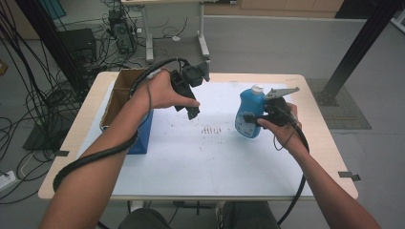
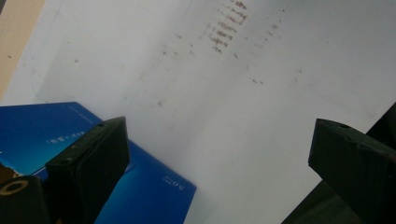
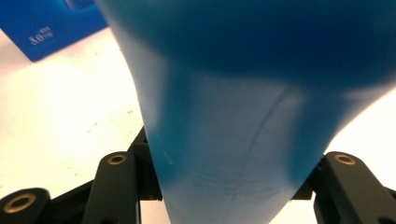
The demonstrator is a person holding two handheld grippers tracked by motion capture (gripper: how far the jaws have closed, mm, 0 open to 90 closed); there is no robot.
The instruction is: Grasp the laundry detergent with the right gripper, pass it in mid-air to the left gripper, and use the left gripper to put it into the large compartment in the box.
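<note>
A white-topped table (image 1: 200,162) stands in a cable-strewn lab. The right gripper (image 1: 252,118) clamps a blue bottle (image 1: 250,112), apparently lifted off the table's right half; setting it down remains. The left gripper (image 1: 192,110) hovers wide apart, empty, beside a blue box (image 1: 143,136).

- bottle (image 1: 249,113) — bright blue, white cap, round white-and-dark label near its base
- box (image 2: 154,196) — deep blue, small white lettering
- table sheet (image 1: 215,157) — white, rows of brownish smudges mid-way
- table edge (image 1: 76,138) — pale wood
- both grippers' jaws — black, brass-coloured rivets
</note>
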